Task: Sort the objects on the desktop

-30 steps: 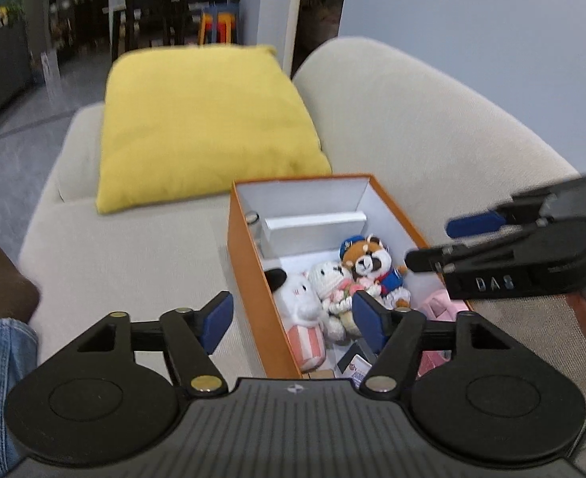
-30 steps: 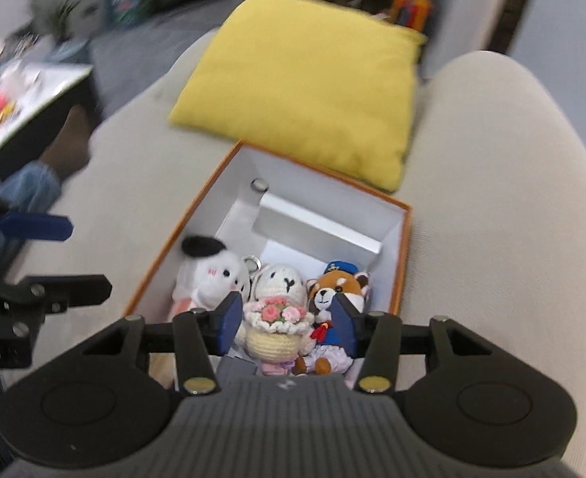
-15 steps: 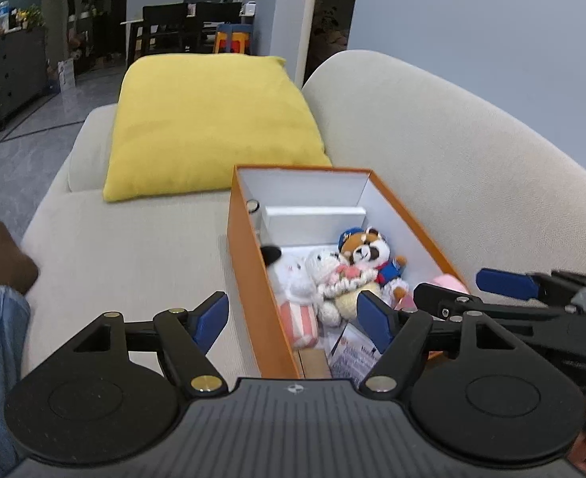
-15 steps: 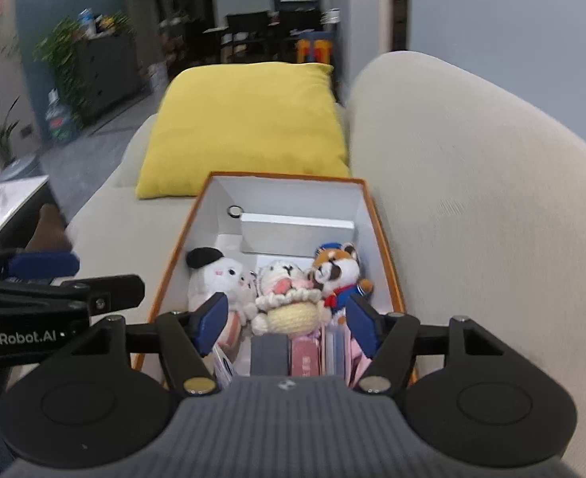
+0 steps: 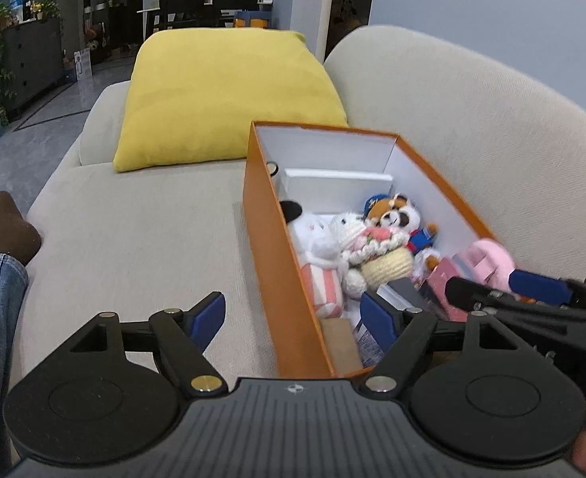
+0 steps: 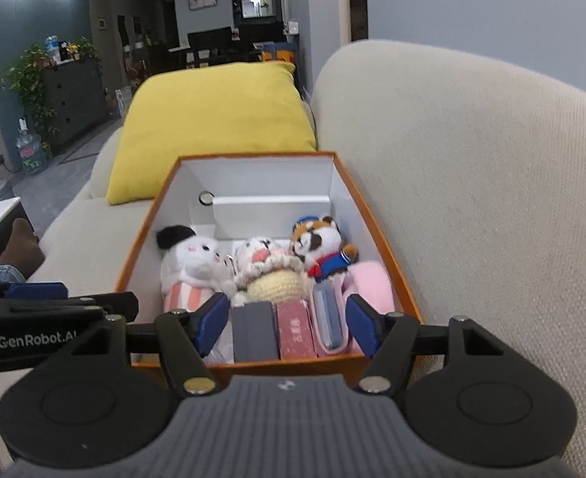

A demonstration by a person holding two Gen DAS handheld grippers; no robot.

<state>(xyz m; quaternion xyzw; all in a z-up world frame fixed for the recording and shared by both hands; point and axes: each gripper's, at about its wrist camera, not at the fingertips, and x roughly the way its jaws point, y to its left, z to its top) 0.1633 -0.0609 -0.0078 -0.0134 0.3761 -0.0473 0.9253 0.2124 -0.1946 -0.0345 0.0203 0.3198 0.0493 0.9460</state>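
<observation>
Two grippers hang empty over the orange box [image 6: 372, 223] on the sofa [image 5: 141, 239]. Left gripper [image 5: 293, 314], just opening, straddles the near wall, jaws wide; right gripper [image 6: 287, 324] stands apart above the upright cases [image 6: 293, 332], likely lined up for picking.

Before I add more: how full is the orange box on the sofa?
Mostly full. The orange box holds three plush toys and small boxes packed at the near end; only the far end shows bare white floor.
</observation>
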